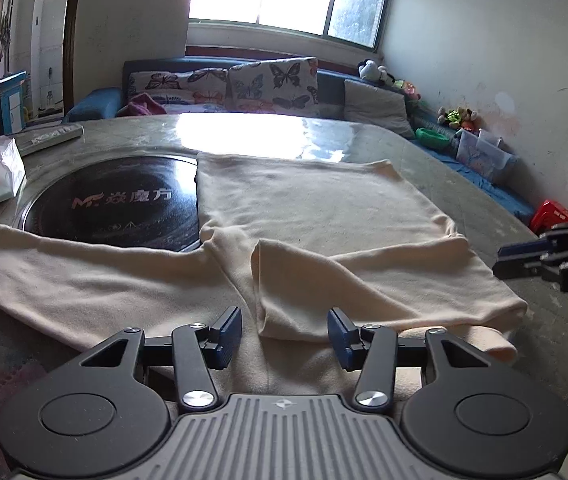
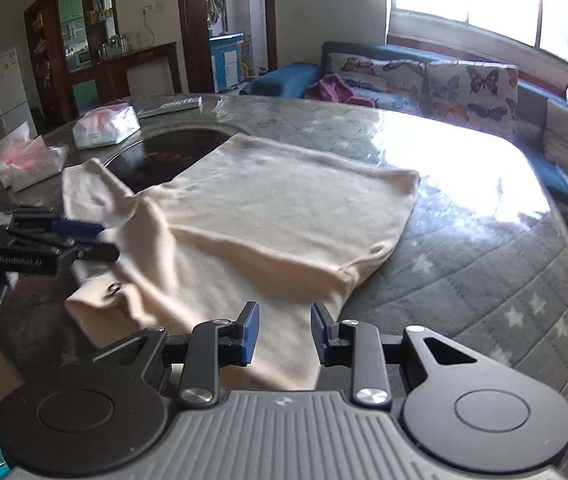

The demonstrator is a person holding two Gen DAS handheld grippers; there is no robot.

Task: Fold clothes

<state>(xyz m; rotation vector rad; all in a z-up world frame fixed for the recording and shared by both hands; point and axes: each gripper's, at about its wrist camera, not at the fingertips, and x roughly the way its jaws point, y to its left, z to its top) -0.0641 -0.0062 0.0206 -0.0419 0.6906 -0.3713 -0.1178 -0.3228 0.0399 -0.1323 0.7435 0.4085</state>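
A cream long-sleeved garment (image 1: 316, 208) lies flat on the table, body toward the far side. One sleeve stretches left (image 1: 83, 272); the other is folded across the near part (image 1: 384, 292). My left gripper (image 1: 284, 334) is open just above the near cloth, and the folded sleeve's end lies between its fingers with the pads clear of it. My right gripper (image 2: 286, 332) is open over the garment's (image 2: 267, 216) near right edge, cloth showing flat in the gap. Each gripper shows in the other's view: the right one (image 1: 524, 264) and the left one (image 2: 83, 236).
A black round cooktop (image 1: 123, 204) is set into the table, partly under the garment. Tissue packs (image 2: 103, 124) and a remote (image 1: 51, 136) lie at the far left. The grey star-patterned table cover (image 2: 484, 280) extends right. A sofa with butterfly cushions (image 1: 267, 84) stands behind.
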